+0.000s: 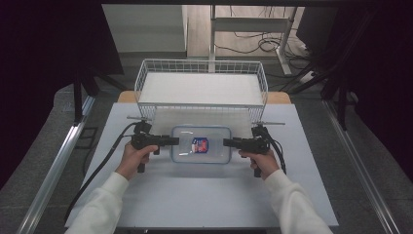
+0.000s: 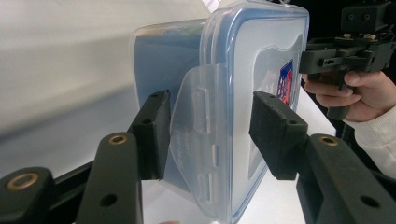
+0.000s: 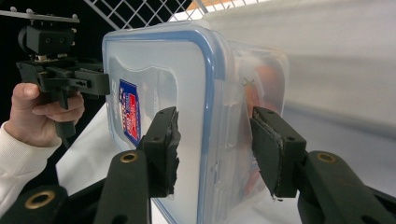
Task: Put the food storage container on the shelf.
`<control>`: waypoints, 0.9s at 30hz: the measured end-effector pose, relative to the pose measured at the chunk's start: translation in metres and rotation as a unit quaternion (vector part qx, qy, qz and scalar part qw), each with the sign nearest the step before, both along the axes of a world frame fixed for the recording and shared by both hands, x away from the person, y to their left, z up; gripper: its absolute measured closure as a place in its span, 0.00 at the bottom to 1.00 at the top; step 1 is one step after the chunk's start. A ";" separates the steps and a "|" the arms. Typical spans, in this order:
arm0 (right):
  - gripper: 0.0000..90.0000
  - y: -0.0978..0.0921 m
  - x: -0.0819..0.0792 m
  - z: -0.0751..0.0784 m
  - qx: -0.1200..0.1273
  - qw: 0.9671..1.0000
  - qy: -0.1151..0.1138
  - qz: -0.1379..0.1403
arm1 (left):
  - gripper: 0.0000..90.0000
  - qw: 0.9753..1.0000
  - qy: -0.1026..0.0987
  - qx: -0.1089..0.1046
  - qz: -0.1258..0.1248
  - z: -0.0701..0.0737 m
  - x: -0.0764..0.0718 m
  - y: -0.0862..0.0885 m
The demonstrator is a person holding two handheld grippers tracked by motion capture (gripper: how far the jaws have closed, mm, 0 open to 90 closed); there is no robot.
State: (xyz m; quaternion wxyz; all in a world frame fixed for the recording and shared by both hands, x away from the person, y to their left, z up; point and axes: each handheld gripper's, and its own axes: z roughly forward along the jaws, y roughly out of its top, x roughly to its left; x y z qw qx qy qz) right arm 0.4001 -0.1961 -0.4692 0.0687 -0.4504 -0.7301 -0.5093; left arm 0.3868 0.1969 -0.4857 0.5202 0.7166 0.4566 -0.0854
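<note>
A clear plastic food container with a blue-rimmed lid and a red-and-blue label (image 1: 200, 145) lies flat on the pale grey table (image 1: 204, 195), just in front of the white wire basket (image 1: 201, 87) that stands at the table's far edge.

To the left of the container, the person's left hand (image 1: 134, 158) holds the left gripper (image 1: 174, 141), whose tips meet the container's left short side. In the left gripper view its two black jaws stand wide apart on either side of that edge, one below the tub's base and one over the lid, with the lid's clear locking flap (image 2: 198, 135) between them; the padded fingers (image 2: 275, 133) are near the plastic but not pressed shut on it.

To the right of the container, the right hand (image 1: 259, 163) holds the right gripper (image 1: 228, 142) at the opposite short side. In the right gripper view its jaws likewise straddle the lid edge, spread and not clamped, the worn pads (image 3: 170, 149) close beside the plastic.
</note>
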 end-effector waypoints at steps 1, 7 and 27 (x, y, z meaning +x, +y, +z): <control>0.58 0.001 0.004 -0.001 -0.001 1.000 0.000 0.000 | 0.55 1.000 -0.001 0.000 0.001 -0.001 0.003 0.001; 0.58 0.007 0.021 -0.009 -0.002 1.000 0.002 0.001 | 0.55 1.000 -0.001 -0.004 0.006 -0.010 0.015 0.005; 0.56 0.012 0.033 -0.019 -0.007 0.997 0.020 -0.070 | 0.54 0.997 0.037 -0.048 0.041 -0.032 0.033 0.006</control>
